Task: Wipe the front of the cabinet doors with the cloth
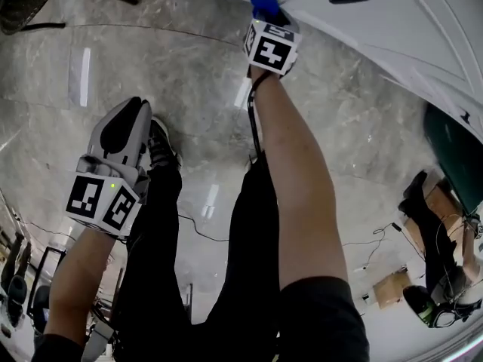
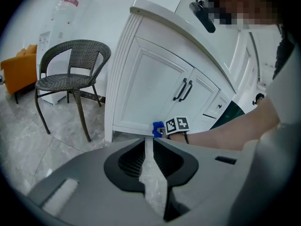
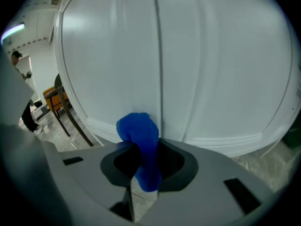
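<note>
Fuzzy bright blue cloth [image 3: 140,140]: solid blue, no pattern. Panelled cabinet doors [image 3: 202,60]: plain white; their bar handles [image 2: 183,89] black. Right gripper [image 3: 143,161]: grey shell, black inner pads; its marker cube [image 1: 270,46] shows black squares on white. Polished stone floor [image 1: 151,66]: grey, pale veining. Woven chair [image 2: 70,76]: dark grey-brown.

Black trousers [image 1: 158,277], grey left tongs [image 1: 138,105].
</note>
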`<state>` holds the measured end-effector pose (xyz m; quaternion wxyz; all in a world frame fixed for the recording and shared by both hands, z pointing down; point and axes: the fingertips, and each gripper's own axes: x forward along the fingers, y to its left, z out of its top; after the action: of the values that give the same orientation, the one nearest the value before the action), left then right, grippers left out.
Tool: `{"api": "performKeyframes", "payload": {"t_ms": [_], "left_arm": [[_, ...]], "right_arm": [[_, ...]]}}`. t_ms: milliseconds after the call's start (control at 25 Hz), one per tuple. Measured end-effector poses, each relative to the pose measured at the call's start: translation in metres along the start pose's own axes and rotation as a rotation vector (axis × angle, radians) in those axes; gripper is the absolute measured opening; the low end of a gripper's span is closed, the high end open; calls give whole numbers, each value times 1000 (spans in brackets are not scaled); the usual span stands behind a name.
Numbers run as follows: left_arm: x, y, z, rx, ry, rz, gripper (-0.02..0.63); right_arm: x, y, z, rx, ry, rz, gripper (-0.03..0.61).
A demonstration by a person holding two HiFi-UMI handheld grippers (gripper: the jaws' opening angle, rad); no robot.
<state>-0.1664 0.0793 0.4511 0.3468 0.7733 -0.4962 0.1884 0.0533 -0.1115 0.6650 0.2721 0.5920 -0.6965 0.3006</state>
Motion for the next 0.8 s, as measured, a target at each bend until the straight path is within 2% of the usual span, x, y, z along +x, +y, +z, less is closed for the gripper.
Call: {"api": "performKeyframes", "payload": {"t_ms": [200, 360, 480, 600, 800], "left_arm": [[8, -35, -7, 18, 16, -27, 57], [8, -56, 0, 24, 6, -64, 57], [2, -64, 10, 47, -3, -76, 57], [-9, -69, 25, 86, -11, -56, 57], [-30, -85, 62, 98, -27, -47, 57]], "right_arm": [[-17, -32, 2, 50, -17, -12, 80], [-42, -46, 3, 97, -23, -31, 80], [-73, -26, 4, 80, -19, 26, 80], [-116, 1, 10, 126, -21, 110, 80], [-206, 17, 49, 114, -79, 165, 80]]}}
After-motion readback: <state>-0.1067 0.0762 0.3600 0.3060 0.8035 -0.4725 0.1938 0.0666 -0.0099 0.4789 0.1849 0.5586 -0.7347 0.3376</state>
